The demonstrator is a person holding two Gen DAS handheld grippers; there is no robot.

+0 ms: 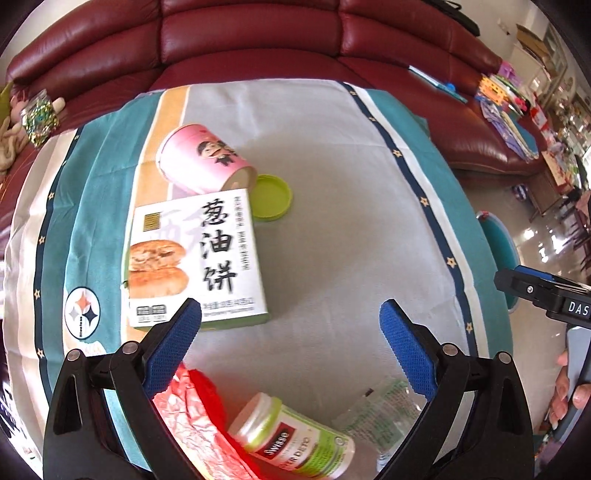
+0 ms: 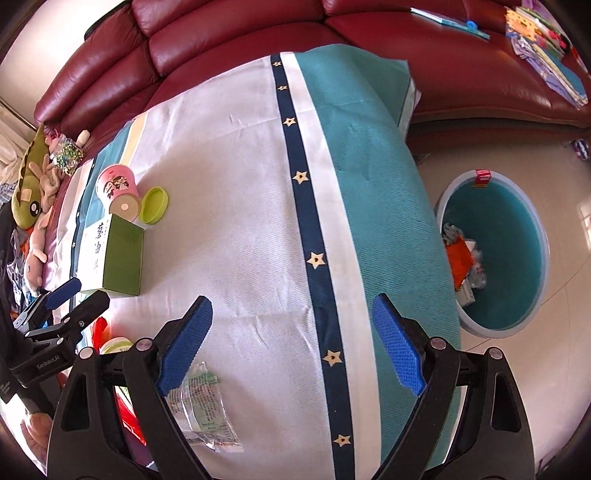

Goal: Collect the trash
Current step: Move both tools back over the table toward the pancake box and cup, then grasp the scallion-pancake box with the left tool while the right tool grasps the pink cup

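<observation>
Trash lies on a cloth-covered table (image 1: 332,206). A pink paper cup (image 1: 203,162) lies on its side beside a green lid (image 1: 271,197) and a white-and-green pastry box (image 1: 192,258). Nearer me are a red crumpled wrapper (image 1: 199,413), a Swisse bottle (image 1: 295,439) on its side and a clear plastic wrapper (image 1: 384,410). My left gripper (image 1: 291,332) is open above the cloth, nothing between its fingers. My right gripper (image 2: 291,328) is open too, over the cloth's star stripe, with the clear wrapper (image 2: 203,406) by its left finger. The teal bin (image 2: 495,251) on the floor holds some trash.
A dark red leather sofa (image 1: 251,33) curves behind the table, with plush toys (image 2: 33,192) and a jar (image 1: 37,118) at the left and books (image 1: 506,107) at the right. The bin stands off the table's right edge on a shiny floor (image 1: 535,229).
</observation>
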